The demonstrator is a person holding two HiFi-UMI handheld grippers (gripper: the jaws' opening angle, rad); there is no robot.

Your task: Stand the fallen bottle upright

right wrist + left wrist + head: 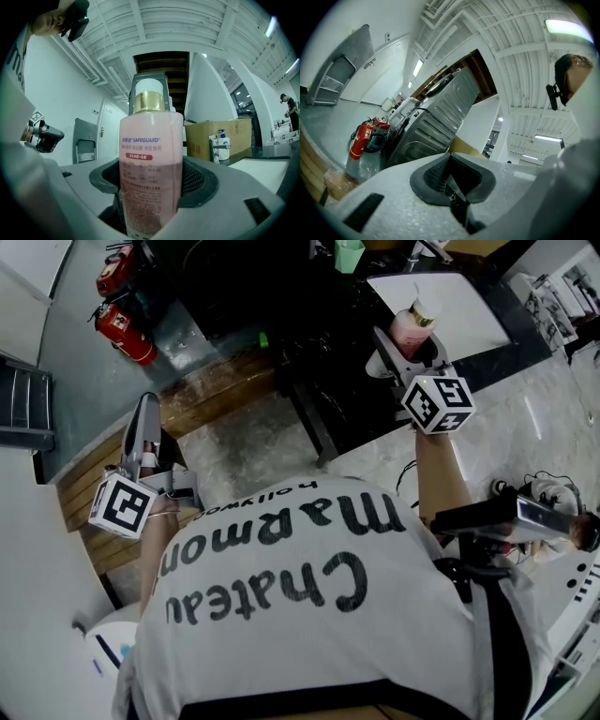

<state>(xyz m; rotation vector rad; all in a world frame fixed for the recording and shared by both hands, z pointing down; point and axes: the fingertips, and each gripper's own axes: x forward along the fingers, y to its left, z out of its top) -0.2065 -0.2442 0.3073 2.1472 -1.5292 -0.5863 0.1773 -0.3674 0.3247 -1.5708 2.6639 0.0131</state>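
Note:
A pink soap bottle with a gold collar and a white pump head fills the right gripper view, held upright. My right gripper is shut on its lower body. In the head view the bottle is lifted above the black table, with the right gripper under it. The left gripper hangs low at the left, away from the table. In its own view the left gripper has its jaws together with nothing between them and faces the ceiling.
A white board lies on the table beyond the bottle, with a green cup at the far edge. Red fire extinguishers stand on the floor at left. A cardboard box and a white pump bottle sit further off.

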